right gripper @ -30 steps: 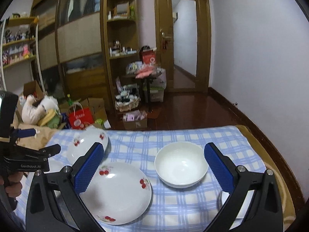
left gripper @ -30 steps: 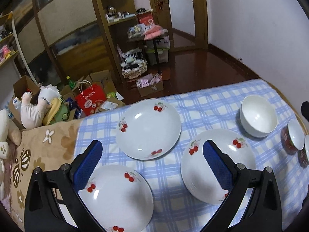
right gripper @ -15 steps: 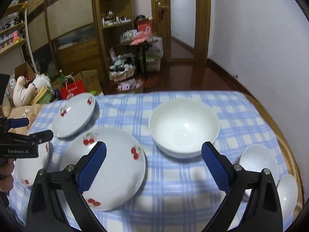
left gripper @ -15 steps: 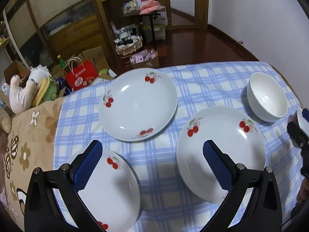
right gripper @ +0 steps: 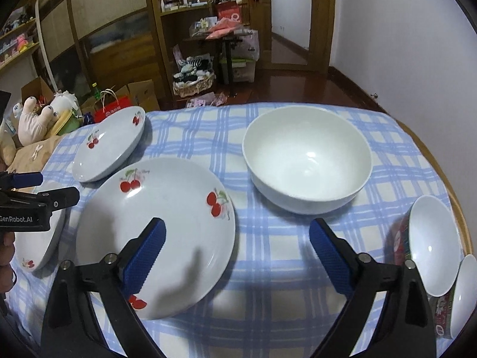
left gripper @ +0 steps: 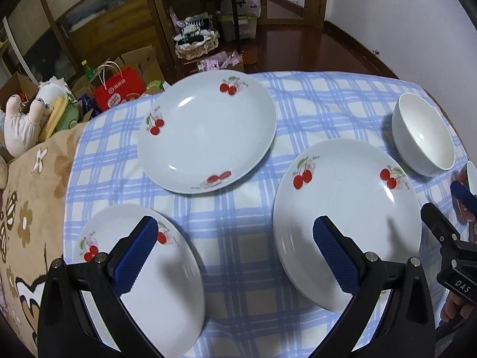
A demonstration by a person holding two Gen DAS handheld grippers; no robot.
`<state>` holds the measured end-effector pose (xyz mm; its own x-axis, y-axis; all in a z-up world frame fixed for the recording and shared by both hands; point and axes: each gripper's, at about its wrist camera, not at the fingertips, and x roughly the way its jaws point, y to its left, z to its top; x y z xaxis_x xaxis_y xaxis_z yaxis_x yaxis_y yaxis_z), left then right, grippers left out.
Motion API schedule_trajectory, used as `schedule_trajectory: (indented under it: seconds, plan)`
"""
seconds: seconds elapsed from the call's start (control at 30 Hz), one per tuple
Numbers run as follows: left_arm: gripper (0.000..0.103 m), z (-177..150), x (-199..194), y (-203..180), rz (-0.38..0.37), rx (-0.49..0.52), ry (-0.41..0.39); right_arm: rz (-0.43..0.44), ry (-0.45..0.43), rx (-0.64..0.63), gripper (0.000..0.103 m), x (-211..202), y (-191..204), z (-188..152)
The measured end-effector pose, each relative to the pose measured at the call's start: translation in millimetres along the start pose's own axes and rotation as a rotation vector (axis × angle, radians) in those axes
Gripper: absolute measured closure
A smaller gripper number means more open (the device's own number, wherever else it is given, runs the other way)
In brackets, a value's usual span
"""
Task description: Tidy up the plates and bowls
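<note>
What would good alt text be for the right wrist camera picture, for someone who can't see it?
The right tool, nothing between its closing blue pads, hangs over a blue checked tablecloth between a cherry-print plate and a large white bowl. Two more cherry plates lie to the left, two small bowls at the right edge, and the left tool enters from the left.

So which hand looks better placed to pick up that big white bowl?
The right. Its tool points towards the big white bowl, just beyond its fingertips, jaws closing on nothing yet. The left tool hangs over the cherry plates, the bowl well aside.
</note>
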<state>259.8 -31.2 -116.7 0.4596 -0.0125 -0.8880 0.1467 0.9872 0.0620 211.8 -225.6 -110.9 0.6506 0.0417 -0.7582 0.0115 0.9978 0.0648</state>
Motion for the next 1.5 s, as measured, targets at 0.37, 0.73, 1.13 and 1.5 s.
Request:
schedule_trajectory:
  seconds: [0.37, 0.73, 1.13, 1.5]
  plan:
    - [0.038, -8.0, 23.6, -5.6, -0.044, 0.011, 0.074, 0.08, 0.08, 0.041, 0.037, 23.6, -9.7, -7.3]
    - [0.072, -12.7, 36.5, -5.6, -0.127, -0.06, 0.128, 0.156, 0.117, 0.096, 0.083, 37.1, -18.8, -12.8]
    - [0.091, -13.7, 36.8, -18.2, -0.129, -0.011, 0.121, 0.166, 0.104, 0.107, 0.094, 38.0, -12.7, -16.6]
    - [0.091, -14.5, 35.1, -11.8, -0.147, -0.042, 0.134, 0.155, 0.106, 0.101, 0.093, 39.6, -12.6, -16.6]
